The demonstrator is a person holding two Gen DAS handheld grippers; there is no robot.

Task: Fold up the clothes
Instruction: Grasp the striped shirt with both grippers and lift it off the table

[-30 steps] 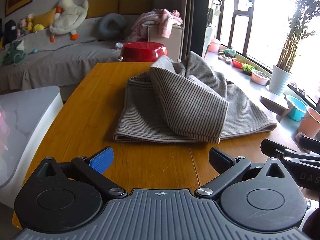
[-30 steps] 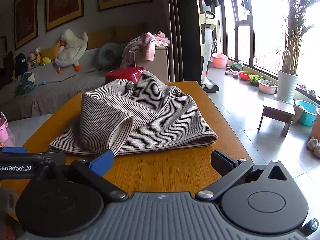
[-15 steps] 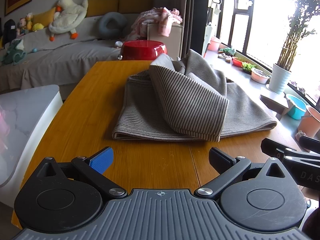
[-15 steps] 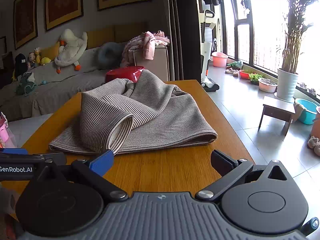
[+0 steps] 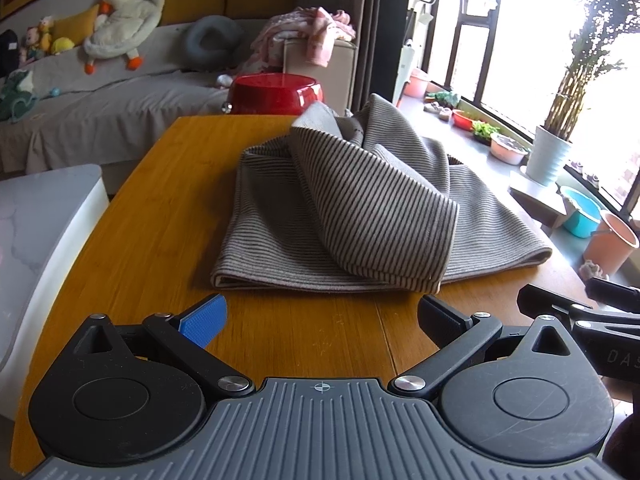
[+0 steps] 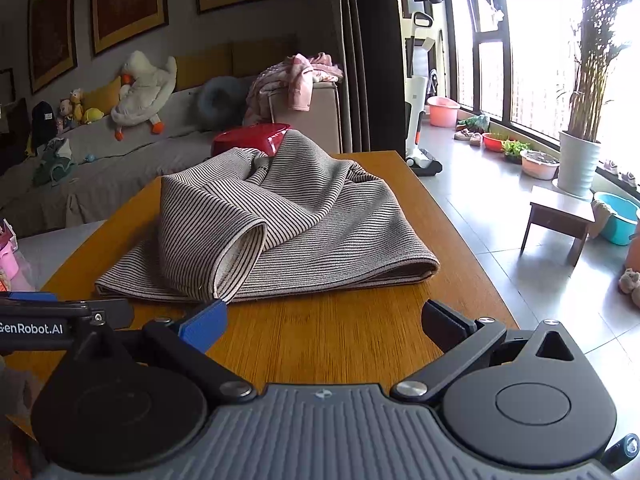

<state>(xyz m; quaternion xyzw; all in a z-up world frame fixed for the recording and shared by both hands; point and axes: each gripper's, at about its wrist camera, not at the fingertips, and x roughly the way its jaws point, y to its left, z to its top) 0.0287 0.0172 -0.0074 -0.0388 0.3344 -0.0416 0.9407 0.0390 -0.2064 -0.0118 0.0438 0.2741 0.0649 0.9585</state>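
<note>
A grey striped garment [image 5: 360, 208] lies partly folded on the wooden table [image 5: 160, 216], with a sleeve draped across its top toward the near edge. The right wrist view shows the same garment [image 6: 280, 220], the sleeve's open cuff facing me. My left gripper [image 5: 320, 316] is open, hovering low over the bare wood just short of the garment's near hem. My right gripper [image 6: 322, 320] is open too, at the same distance from the hem. Neither holds anything. The two grippers sit side by side.
A red bowl [image 5: 276, 94] stands past the table's far end, before a grey sofa [image 5: 100, 96] with plush toys. A white marble surface [image 5: 36, 220] adjoins the table's left. On the right are a small stool [image 6: 560, 216], basins and a potted plant [image 6: 578, 160].
Both grippers have edged slightly toward the garment; the left view tipped down a little. Both stay open, and the garment has not moved.
</note>
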